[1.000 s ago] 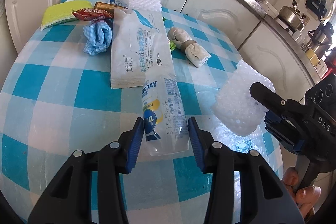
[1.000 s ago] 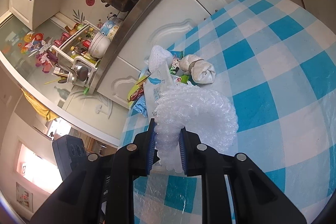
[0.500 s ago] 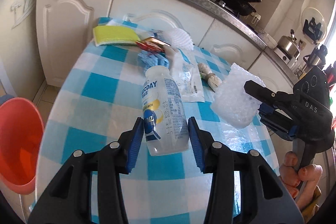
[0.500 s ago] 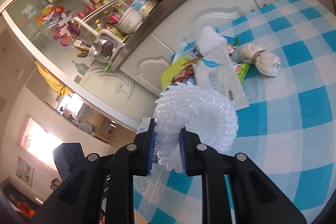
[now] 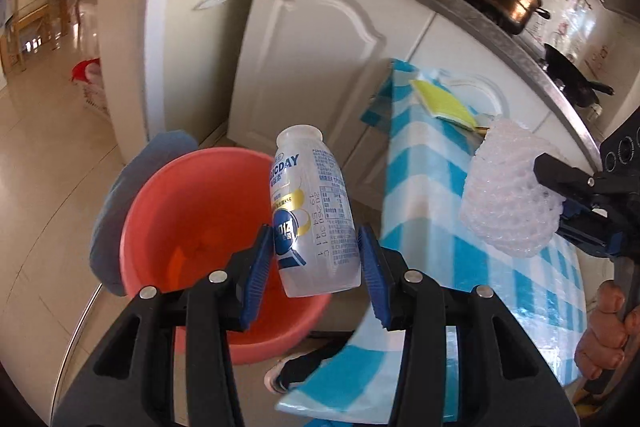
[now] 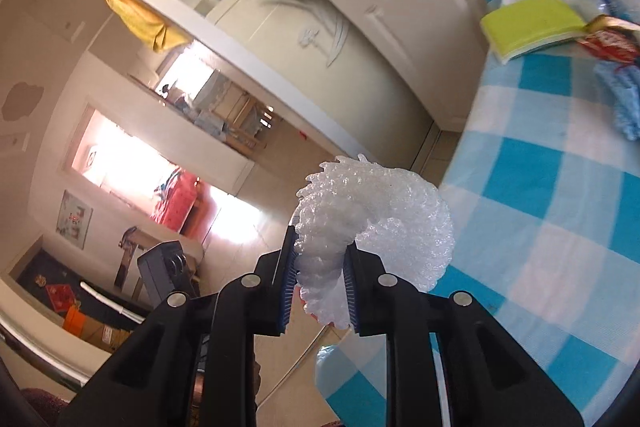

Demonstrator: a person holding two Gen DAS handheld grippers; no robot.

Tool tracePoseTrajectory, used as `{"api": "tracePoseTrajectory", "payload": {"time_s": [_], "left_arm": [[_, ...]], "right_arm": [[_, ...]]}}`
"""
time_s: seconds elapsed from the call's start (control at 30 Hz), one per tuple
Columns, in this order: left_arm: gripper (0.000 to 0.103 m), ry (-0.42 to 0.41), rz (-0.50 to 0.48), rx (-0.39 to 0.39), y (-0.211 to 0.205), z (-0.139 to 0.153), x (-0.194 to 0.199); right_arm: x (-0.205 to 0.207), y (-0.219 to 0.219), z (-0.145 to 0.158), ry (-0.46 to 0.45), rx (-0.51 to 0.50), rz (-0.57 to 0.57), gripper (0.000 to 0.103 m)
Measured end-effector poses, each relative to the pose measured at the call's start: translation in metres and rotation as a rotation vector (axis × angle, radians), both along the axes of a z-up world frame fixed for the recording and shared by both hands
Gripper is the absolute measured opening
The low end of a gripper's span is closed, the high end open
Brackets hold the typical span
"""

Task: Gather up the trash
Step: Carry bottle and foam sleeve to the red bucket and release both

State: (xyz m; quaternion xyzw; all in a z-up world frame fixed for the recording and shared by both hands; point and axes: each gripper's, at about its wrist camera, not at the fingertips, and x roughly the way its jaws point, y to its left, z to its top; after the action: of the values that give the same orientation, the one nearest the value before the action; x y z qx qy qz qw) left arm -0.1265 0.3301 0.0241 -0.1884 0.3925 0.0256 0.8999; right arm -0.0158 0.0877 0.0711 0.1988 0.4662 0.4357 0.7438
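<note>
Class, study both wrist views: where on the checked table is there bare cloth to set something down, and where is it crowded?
Bare cloth runs along the checked table from its near edge up to the yellow sponge. The far corner is crowded: sponge, red wrapper and blue cloth lie close together. Off the table, the red basin looks nearly empty inside.

Bright daylight, blown-out doorway [image 6: 120,163], motion blur, heavy fisheye warp w/ dark corners.

The clear plastic drink bottle [image 5: 316,215] hid part of the round orange plastic basin [image 5: 192,211]. A crumpled red snack wrapper [image 6: 612,45] and a folded blue cloth [image 6: 622,99] were cut off by the right wrist view's edge. The kitchen counter clutter was blurred.
</note>
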Motion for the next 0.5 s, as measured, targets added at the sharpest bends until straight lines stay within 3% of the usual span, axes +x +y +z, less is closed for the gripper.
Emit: {"api": "tracePoseTrajectory", "payload": {"time_s": [0.23, 0.27, 0.37, 0.4, 0.43, 0.5], "left_arm": [[0.045, 0.099, 0.084, -0.021, 0.043, -0.046, 0.001], [0.045, 0.109, 0.089, -0.018, 0.043, -0.050, 0.001], [0.050, 0.141, 0.111, -0.009, 0.049, -0.061, 0.004], [0.068, 0.153, 0.126, -0.002, 0.050, -0.063, 0.004], [0.079, 0.156, 0.144, 0.007, 0.053, -0.064, 0.002], [0.080, 0.152, 0.162, 0.029, 0.057, -0.065, 0.000]], "right_arm": [[0.013, 0.089, -0.035, 0.052, -0.113, 0.133, 0.025], [0.014, 0.097, -0.041, 0.056, -0.146, 0.141, 0.032], [0.015, 0.115, -0.054, 0.055, -0.214, 0.145, 0.065], [0.014, 0.117, -0.054, 0.051, -0.214, 0.149, 0.069], [0.013, 0.119, -0.054, 0.049, -0.216, 0.152, 0.071], [0.011, 0.120, -0.051, 0.039, -0.219, 0.148, 0.083]]}}
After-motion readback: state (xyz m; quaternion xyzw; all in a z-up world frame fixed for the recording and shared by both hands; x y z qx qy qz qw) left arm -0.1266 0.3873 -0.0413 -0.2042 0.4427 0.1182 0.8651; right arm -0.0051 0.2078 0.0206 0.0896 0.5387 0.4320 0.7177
